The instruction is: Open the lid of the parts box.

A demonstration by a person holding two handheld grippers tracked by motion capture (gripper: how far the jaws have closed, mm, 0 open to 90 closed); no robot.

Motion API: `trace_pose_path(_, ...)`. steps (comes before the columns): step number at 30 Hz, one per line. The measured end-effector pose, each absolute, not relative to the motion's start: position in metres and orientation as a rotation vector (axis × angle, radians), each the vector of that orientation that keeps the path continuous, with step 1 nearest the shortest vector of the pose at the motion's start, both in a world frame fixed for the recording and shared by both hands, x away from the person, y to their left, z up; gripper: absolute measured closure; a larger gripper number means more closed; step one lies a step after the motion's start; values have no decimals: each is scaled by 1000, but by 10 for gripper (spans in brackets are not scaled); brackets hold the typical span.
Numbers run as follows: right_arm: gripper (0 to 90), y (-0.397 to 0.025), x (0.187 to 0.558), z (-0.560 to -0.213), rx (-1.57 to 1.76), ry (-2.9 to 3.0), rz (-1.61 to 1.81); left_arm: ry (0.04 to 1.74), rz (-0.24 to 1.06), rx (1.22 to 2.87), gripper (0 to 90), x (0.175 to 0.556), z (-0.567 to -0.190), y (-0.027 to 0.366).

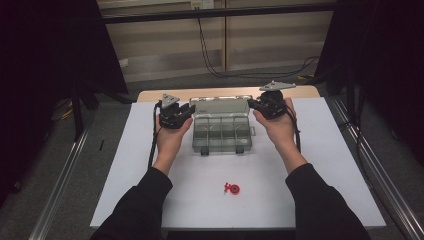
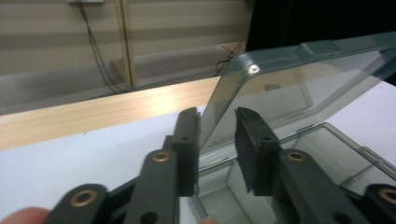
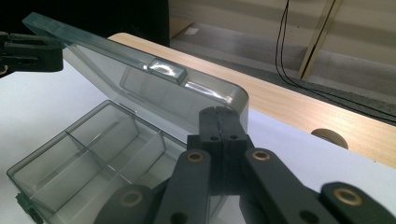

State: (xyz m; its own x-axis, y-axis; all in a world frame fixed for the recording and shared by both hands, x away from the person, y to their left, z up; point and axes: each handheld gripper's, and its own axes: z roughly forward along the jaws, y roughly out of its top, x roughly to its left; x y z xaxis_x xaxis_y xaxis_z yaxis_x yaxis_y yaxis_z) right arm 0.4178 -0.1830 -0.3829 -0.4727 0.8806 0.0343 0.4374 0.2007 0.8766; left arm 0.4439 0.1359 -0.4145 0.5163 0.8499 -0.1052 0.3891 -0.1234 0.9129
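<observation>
A clear smoky plastic compartment box [image 1: 220, 136] sits at the back middle of the white mat, its lid [image 1: 220, 106] raised and leaning back. My left gripper [image 1: 187, 111] is at the lid's left end. In the left gripper view its jaws [image 2: 217, 116] stand open astride the lid's edge [image 2: 289, 88]. My right gripper [image 1: 252, 104] is at the lid's right end. In the right gripper view its jaws [image 3: 219, 112] are closed at the lid's corner [image 3: 140, 88], above the empty compartments [image 3: 84, 158]. A small red part [image 1: 231, 188] lies on the mat near the front.
The white mat [image 1: 325, 165] covers a wooden table whose bare strip [image 1: 150, 95] runs along the back, with a round hole [image 3: 329, 136] in it. Black cables [image 1: 210, 50] hang behind the table. Metal rails [image 1: 380, 175] flank both sides.
</observation>
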Motion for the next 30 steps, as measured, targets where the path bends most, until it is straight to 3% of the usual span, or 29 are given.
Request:
trace_pose_path(2,900,-183,418,-383,1219,1997,1203,1086,559,1723,767,446,-414,135)
trace_pose_path(11,891,-187,413,-383,1180,2025,1161,1123,565,1710,791,449,-413,132)
trace_pose_path(15,786,-193,408,-387,1136,2049,1170,1117,560,1707,802,450,-414,132)
trace_pose_path(18,633,-204,404,-390,1146,2033,1255,1125,555,1696,808,451,-414,131)
trace_pose_path(19,424,-209,404,-392,1172,2003,1277,1133,552,1683,819,451,-415,130)
trace_pose_path(21,157,-211,407,-393,1210,1961,1269,1127,553,1696,825,451,-415,130)
trace_pose_path(22,157,-211,407,-393,1210,1961,1269,1124,551,1699,825,451,-415,130)
trace_pose_path(23,0,-210,413,-397,1265,1975,1256,1125,553,1700,830,451,-415,129)
trace_pose_path(26,25,-209,417,-402,1305,1985,1261,1126,552,1696,832,452,-415,129)
trace_pose_path(30,306,-207,423,-412,1358,1940,1253,1127,541,1688,839,452,-415,130)
